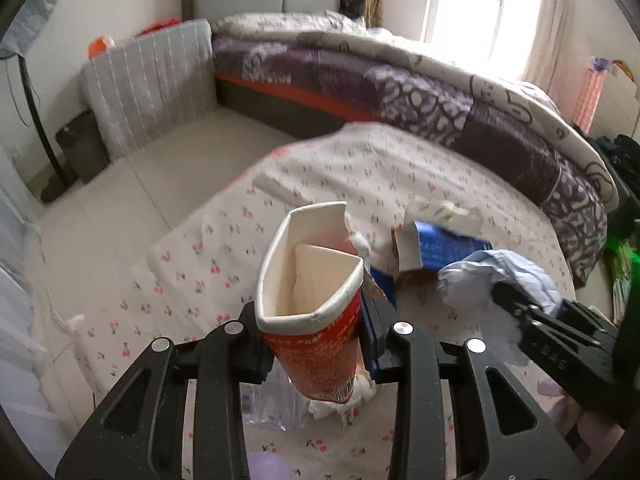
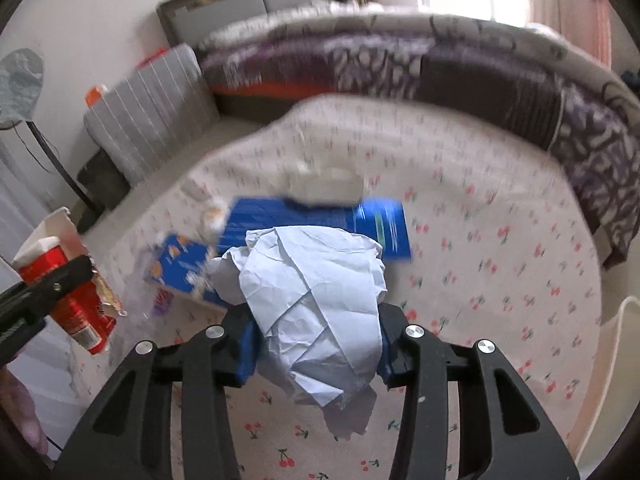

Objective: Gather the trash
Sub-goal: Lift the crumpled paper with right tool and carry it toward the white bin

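Note:
My left gripper (image 1: 318,346) is shut on a squashed red paper cup (image 1: 312,304) with a white inside, held above the cherry-print sheet (image 1: 224,264). The same cup (image 2: 68,280) shows at the left of the right wrist view, with the left gripper's finger across it. My right gripper (image 2: 318,346) is shut on a crumpled pale blue paper (image 2: 316,300); that paper (image 1: 500,276) and the right gripper's fingers (image 1: 528,312) appear at the right of the left wrist view. On the sheet lie a blue carton (image 2: 316,220), a blue snack box (image 2: 180,268) and a white box (image 1: 444,212).
A bed with a purple patterned quilt (image 1: 440,92) runs along the back. A grey striped cushion (image 1: 152,84) leans at its left end, with a dark box (image 1: 80,148) and a fan stand (image 1: 36,120) on the pale floor. Clear plastic wrap (image 1: 276,400) lies under the cup.

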{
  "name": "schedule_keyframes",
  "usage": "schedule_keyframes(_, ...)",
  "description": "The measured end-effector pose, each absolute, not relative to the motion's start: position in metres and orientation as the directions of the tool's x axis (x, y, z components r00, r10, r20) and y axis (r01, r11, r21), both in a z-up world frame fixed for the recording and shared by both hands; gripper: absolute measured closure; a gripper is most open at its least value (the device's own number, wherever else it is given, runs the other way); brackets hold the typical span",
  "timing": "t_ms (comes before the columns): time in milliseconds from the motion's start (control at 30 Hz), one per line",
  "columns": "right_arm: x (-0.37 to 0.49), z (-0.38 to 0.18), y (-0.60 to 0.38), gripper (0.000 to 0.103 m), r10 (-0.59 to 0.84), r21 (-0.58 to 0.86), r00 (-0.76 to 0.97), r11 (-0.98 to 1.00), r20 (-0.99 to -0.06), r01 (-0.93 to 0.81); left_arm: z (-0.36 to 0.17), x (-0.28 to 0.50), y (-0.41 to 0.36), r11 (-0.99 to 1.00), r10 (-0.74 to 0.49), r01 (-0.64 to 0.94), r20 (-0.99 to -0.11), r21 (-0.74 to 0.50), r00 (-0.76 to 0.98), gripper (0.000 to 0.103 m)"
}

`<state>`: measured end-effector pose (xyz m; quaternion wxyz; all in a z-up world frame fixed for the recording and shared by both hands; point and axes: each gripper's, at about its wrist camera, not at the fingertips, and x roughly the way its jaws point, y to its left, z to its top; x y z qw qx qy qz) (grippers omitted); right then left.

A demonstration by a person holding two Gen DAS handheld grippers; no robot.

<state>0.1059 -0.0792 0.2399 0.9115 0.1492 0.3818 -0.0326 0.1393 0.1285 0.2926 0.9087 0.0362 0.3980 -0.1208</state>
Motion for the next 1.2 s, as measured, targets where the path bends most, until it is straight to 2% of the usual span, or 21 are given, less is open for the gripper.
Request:
schedule_keyframes(200,0.085,0.273,-0.082,0.059,0.017,0.229,0.8,0.962,-0.6,0.151,0.308,0.13,0.117,0.972,-0.17,0.234,-0.673,0.005,0.719,0.071)
schedule_keyframes(333,0.075,0.283,-0.084,0.059,-0.01,0.204,0.823,0.967,-0.569,0.153,0.312,0.127,0.109,0.971,-0.178,0.24,-0.661,0.003,0.729,0.071)
schedule_keyframes(1200,0.029,0.298,-0.138,0.058,-0.102,0.19,0.815,0.949,-0.57,0.251,0.321,0.103,0.039,0.938,-0.293,0.344,-0.639,-0.047,0.711,0.071)
